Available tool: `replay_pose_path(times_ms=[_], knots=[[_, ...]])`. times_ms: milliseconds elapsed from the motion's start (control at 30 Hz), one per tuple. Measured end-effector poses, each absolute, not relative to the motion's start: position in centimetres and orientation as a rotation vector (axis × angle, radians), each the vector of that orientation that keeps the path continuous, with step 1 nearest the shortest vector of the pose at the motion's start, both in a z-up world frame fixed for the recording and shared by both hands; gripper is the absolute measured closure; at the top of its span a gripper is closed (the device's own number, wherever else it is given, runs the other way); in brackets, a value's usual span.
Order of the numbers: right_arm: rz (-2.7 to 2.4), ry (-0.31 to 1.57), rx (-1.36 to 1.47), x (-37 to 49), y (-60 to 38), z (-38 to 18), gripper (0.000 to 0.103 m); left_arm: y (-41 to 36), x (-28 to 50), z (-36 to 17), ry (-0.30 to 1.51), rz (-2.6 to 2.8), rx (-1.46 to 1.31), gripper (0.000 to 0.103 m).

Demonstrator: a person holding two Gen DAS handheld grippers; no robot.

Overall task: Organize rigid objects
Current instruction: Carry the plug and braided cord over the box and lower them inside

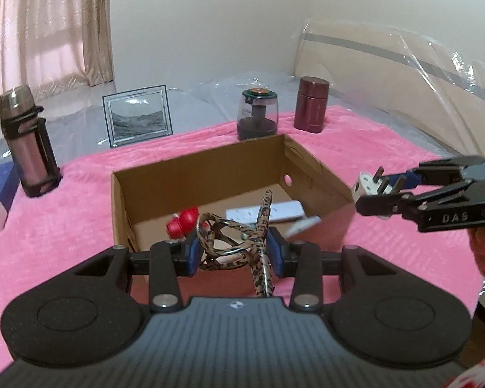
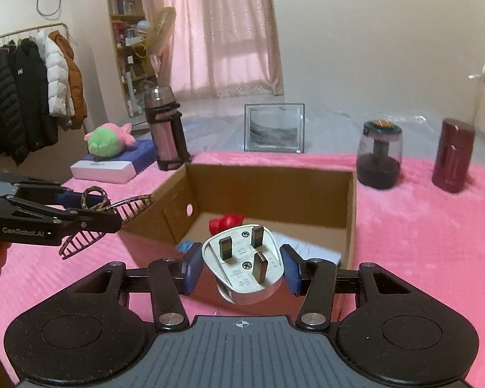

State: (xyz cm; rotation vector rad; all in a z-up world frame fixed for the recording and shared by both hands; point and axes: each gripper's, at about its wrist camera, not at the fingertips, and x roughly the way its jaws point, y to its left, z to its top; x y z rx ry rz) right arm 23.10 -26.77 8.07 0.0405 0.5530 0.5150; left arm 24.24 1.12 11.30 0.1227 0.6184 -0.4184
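Note:
An open cardboard box [image 1: 197, 174] [image 2: 268, 177] stands on the pink blanket. Inside lie a red object [image 1: 182, 221] [image 2: 226, 221] and a white flat box [image 1: 274, 210]. My left gripper [image 1: 232, 252] is shut on a leopard-pattern hair claw clip [image 1: 239, 239], held over the box's near edge; the clip also shows in the right wrist view [image 2: 110, 213]. My right gripper [image 2: 241, 266] is shut on a white three-pin plug [image 2: 242, 262], just short of the box's near wall; the plug shows in the left wrist view [image 1: 368, 184] by the box's right corner.
A thermos flask [image 1: 27, 142] [image 2: 166, 129], a picture frame [image 1: 137, 114] [image 2: 274, 127], a dark glass jar [image 1: 257, 113] [image 2: 380, 153] and a maroon canister [image 1: 312, 105] [image 2: 452, 155] stand behind the box. A plush toy [image 2: 108, 139] lies on a blue-white box [image 2: 113, 165] at left.

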Motion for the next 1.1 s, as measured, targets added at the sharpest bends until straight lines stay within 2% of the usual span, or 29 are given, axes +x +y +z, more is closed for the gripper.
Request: replay_pose_path(times_ms=[267,567,1100], knots=[[0.547,0.598,-0.004,30.4,-25.2,9.1,0.055,0.8,31.6,10.3,0.689,-0.412,0.175,0.067],[0.55,0.762,0.003,37.9,-23.9,5.3,0.055,0.1,37.8,6.1,0.803,-0.398,0.208,0.067],[0.529,0.936,-0.132,42.5,-21.2,0.6,0.055,-1.4,41.4,1.1,0.934,-0.417,0.249,0.067]])
